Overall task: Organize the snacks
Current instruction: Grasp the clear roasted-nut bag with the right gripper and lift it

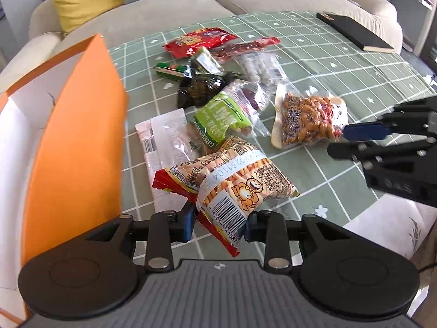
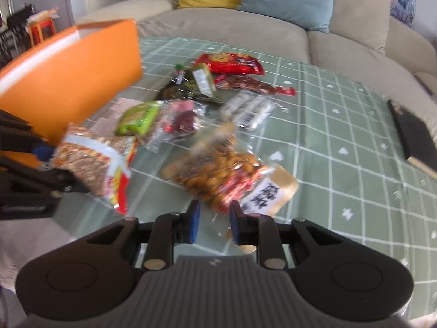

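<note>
My left gripper (image 1: 218,225) is shut on a packet of biscuit sticks (image 1: 235,180) with a cartoon and a barcode, and holds it tilted above the green checked tablecloth (image 1: 314,54). The same packet (image 2: 92,164) hangs at the left of the right wrist view. My right gripper (image 2: 214,222) is shut on the near corner of a clear packet of orange-brown snacks (image 2: 218,180) with a white label. From the left wrist view that gripper (image 1: 337,142) comes in from the right, at the edge of the clear packet (image 1: 308,120). An open orange paper bag (image 1: 76,125) stands at the left.
Several more snacks lie in a heap mid-table: a green packet (image 1: 221,117), a red packet (image 1: 199,41), a dark packet (image 1: 202,87) and a white wrapper (image 1: 164,136). A black notebook (image 1: 355,31) lies at the far right. A beige sofa (image 1: 164,8) with cushions runs behind the table.
</note>
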Motion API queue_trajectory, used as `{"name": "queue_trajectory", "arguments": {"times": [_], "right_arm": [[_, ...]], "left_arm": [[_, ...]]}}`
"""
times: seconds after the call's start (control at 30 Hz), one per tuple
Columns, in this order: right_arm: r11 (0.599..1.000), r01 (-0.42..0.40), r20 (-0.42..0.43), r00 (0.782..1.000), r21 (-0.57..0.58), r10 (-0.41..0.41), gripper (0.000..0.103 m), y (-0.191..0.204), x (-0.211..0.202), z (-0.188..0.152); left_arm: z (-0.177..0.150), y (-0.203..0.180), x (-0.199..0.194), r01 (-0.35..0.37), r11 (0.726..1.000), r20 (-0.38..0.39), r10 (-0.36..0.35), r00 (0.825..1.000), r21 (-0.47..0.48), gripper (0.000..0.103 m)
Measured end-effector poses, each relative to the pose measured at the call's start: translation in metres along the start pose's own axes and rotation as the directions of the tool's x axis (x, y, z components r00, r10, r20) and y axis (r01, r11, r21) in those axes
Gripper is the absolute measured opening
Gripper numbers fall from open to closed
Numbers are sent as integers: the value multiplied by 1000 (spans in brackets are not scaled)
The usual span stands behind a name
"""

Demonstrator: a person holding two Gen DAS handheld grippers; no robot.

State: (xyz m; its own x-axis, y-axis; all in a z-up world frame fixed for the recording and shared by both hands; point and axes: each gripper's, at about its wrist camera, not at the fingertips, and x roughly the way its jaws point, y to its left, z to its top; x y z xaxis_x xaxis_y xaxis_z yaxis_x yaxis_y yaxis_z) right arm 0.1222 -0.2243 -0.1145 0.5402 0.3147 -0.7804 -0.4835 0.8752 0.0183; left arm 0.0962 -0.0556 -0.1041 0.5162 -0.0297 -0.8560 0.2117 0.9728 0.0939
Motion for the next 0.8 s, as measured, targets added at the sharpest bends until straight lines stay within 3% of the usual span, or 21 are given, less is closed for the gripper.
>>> {"name": "queue_trajectory", "arguments": {"times": [0.13,0.2,0.23,0.4,0.53,0.6,0.8], "right_arm": [[1000,21,62,998,4,-22,57,-2,-9,1],[999,31,88,996,26,-34,75,-7,-9,3],[999,35,96,995,35,-38,77,-11,-7,5],[995,100,128,987,16,-101,78,-17,2,9],[999,48,117,992,-1,-47,78,-19,8,13],[1000,19,103,995,-19,-17,85,-19,11,13],[999,12,67,998,-48,-9,90,-20,25,15]], "left_arm": [[0,5,-5,-3,1000,14,4,1000,-18,37],[0,7,-7,-8,1000,19,9,1000,-25,37],[0,8,-8,-8,1000,19,9,1000,-30,37],[1,13,-10,-6,999,26,7,1000,-47,37],[3,17,-11,2,998,31,0,1000,-57,36],[4,19,-10,8,998,32,-6,999,-60,36],[6,23,-4,28,998,17,-27,999,-54,36]]}}
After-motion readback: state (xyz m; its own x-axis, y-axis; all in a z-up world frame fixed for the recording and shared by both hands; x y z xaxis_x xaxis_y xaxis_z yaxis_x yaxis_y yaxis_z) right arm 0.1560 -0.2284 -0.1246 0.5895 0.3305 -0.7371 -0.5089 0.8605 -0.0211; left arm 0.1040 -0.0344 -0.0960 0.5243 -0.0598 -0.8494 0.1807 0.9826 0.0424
